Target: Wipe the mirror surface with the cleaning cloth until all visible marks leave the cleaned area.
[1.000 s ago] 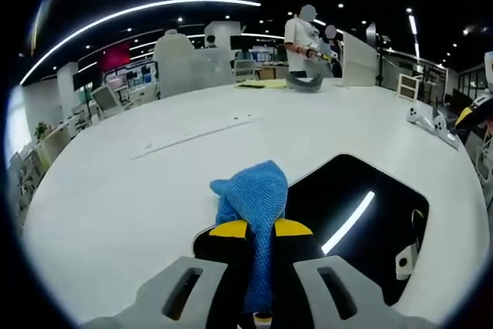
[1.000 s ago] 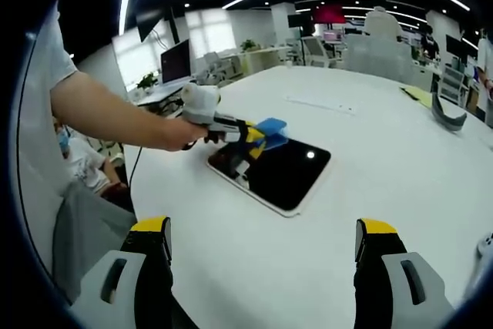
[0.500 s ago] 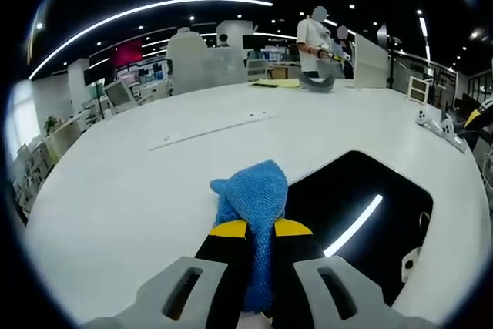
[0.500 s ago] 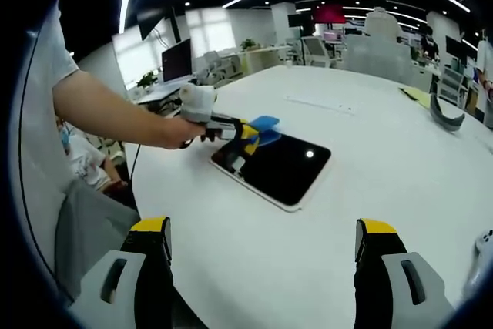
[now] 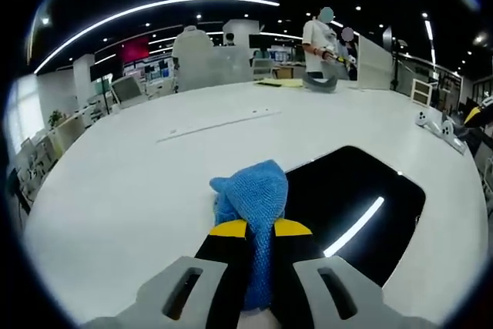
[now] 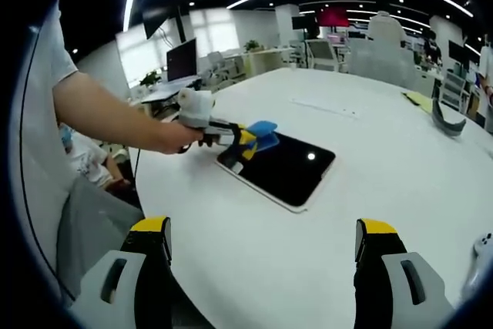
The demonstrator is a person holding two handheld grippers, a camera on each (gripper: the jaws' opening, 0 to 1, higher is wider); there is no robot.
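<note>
The left gripper [image 5: 261,229], jaws clamped on the blue knitted cleaning cloth [image 5: 254,198], sits at the dark rectangular mirror's [image 6: 283,169] corner on the white tabletop [image 6: 385,175], while the right gripper [image 6: 262,248], jaws wide apart, hovers well away from the mirror

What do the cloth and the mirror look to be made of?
Cloth: blue knitted or microfibre-like fabric, going by its nubby, matte weave. Mirror: probably glass, dark and glossy, reflecting a ceiling light strip sharply; its pale rim may be plastic.

No words, labels, brands or numbers can be read in either view. The screens far off at about 11 o'clock in the left gripper view are too small and blurred to make out.
</note>
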